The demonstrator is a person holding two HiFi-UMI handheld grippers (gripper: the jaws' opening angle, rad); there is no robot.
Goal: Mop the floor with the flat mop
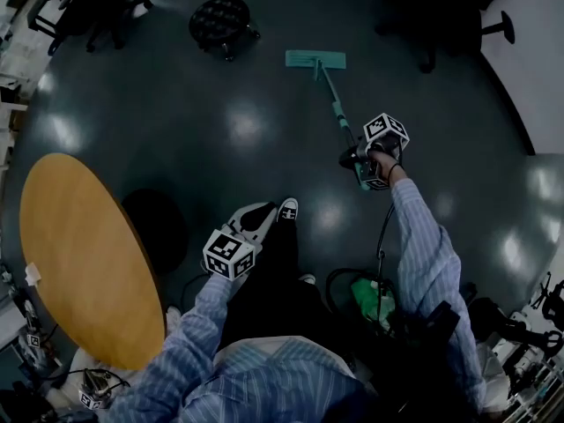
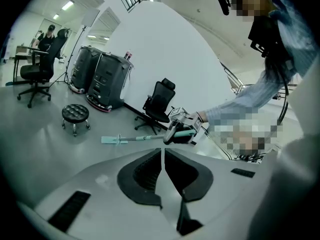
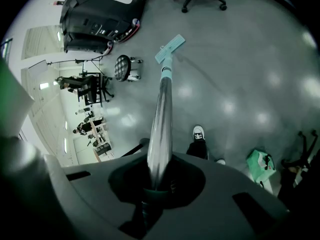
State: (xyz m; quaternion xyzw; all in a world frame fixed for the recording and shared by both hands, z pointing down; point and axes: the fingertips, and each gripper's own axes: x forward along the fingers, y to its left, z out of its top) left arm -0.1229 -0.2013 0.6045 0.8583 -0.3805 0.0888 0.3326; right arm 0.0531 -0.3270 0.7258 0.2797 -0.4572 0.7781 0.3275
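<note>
A flat mop with a teal head [image 1: 315,58] lies flat on the dark grey floor [image 1: 264,130], far ahead of me. Its thin pole [image 1: 336,102] slants back to my right gripper [image 1: 362,160], which is shut on the pole's near end. In the right gripper view the shiny pole [image 3: 162,114] runs from between the jaws out to the mop head [image 3: 169,49]. My left gripper [image 1: 251,227] hangs low by my leg, shut with nothing held. The left gripper view shows the mop [image 2: 116,140] and my right gripper [image 2: 172,131] from the side.
A round wooden table [image 1: 84,254] stands at my left. A black wheeled stool [image 1: 220,23] sits left of the mop head, with office chairs [image 1: 449,25] behind. A green bag [image 1: 372,296] and cables lie by my right foot. A white wall edge [image 1: 533,51] curves at far right.
</note>
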